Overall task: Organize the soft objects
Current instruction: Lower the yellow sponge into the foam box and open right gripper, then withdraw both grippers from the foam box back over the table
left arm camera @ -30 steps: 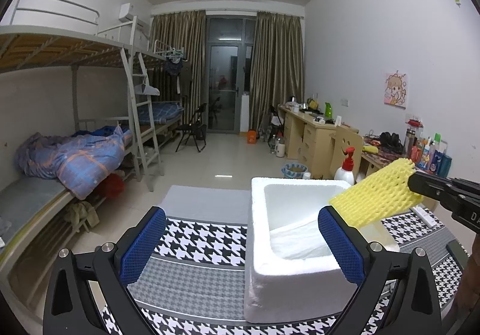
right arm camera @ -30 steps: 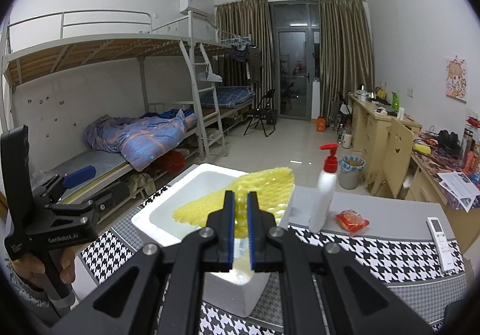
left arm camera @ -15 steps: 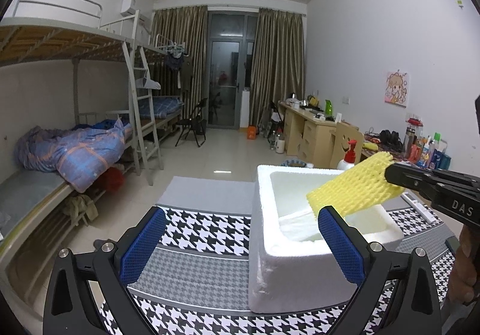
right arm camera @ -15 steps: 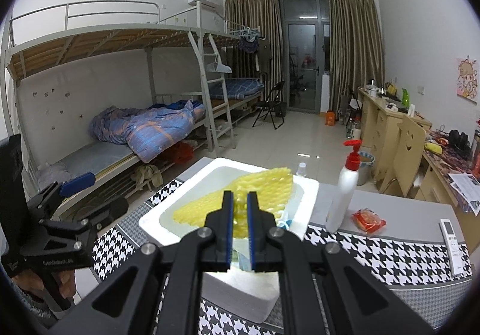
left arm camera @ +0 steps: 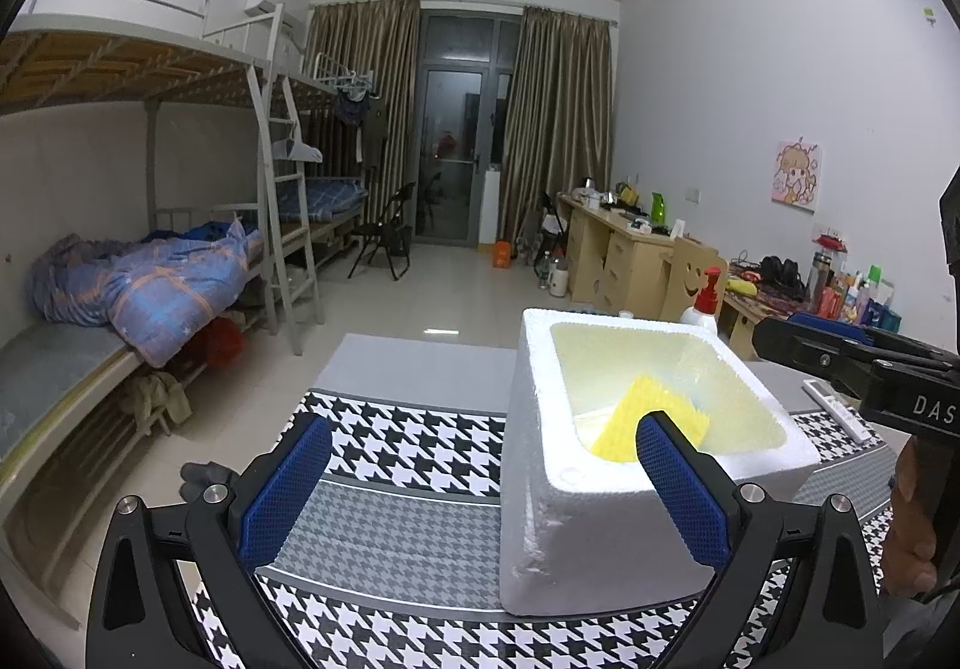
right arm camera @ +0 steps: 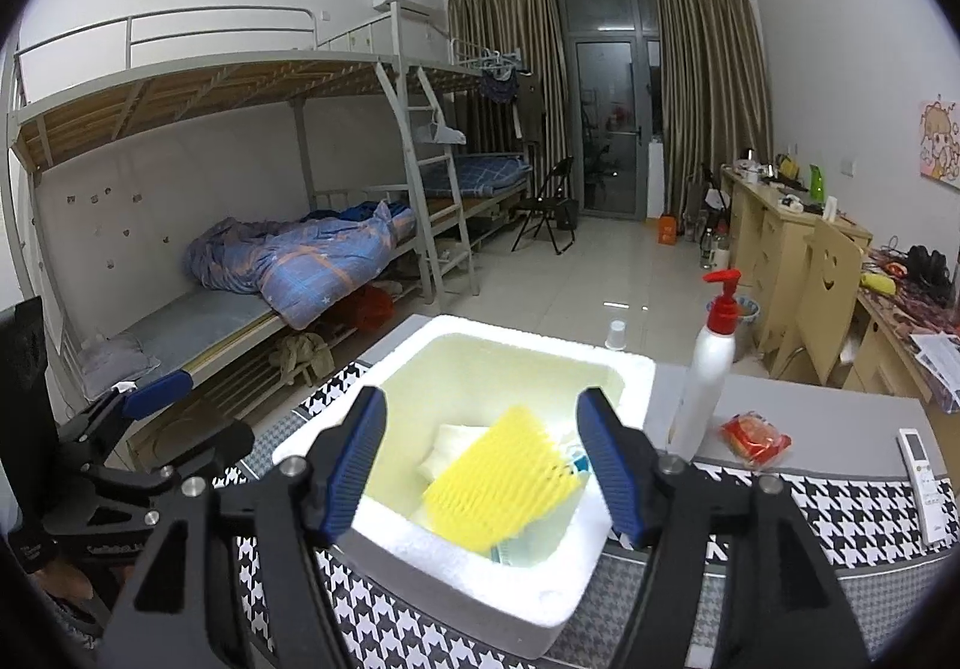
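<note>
A yellow foam net sleeve (right arm camera: 501,486) lies tilted inside the white styrofoam box (right arm camera: 630,369), on top of white soft items (right arm camera: 450,444). It also shows in the left wrist view (left arm camera: 648,414), inside the box (left arm camera: 576,519). My right gripper (right arm camera: 486,471) is open above the box, its jaws either side of the sleeve and not touching it. My left gripper (left arm camera: 480,489) is open and empty, to the left of the box above the houndstooth tablecloth (left arm camera: 396,441).
A white pump bottle with a red top (right arm camera: 708,363), a red snack packet (right arm camera: 753,438) and a white remote (right arm camera: 924,483) sit on the table right of the box. A small white cup (right arm camera: 616,335) stands behind the box. Bunk beds stand left, desks right.
My right gripper was shut on the yellow sleeve above the box; it has opened and the sleeve now lies in the box. The left gripper stayed open.
</note>
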A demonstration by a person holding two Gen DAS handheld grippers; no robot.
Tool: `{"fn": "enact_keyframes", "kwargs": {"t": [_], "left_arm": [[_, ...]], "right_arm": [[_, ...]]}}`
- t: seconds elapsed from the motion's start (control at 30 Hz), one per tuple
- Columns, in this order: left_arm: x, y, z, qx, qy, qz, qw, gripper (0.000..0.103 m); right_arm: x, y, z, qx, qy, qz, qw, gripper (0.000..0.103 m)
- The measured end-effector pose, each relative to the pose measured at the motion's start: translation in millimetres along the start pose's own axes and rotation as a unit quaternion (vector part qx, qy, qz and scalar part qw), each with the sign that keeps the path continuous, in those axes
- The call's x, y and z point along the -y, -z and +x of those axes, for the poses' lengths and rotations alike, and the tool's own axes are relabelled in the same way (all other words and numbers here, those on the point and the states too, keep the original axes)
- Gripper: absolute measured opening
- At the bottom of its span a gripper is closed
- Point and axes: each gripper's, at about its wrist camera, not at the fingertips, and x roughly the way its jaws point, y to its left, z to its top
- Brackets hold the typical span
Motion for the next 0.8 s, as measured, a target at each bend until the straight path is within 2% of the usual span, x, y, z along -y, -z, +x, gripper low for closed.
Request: {"fn": "enact_keyframes", "kwargs": {"t": [0.73, 0.8], "left_arm": [[23.8, 0.0, -8.5, 0.006, 0.022, 0.016, 0.9996, 0.102], [26.2, -0.7, -9.5, 0.008, 0.023, 0.018, 0.9995, 0.102]], "right_arm": [[14.6, 5.3, -31.6, 0.023, 0.022, 0.011, 0.999, 0.077], [17.7, 6.6, -34.9, 0.026, 0.025, 0.013, 0.999, 0.084]]}}
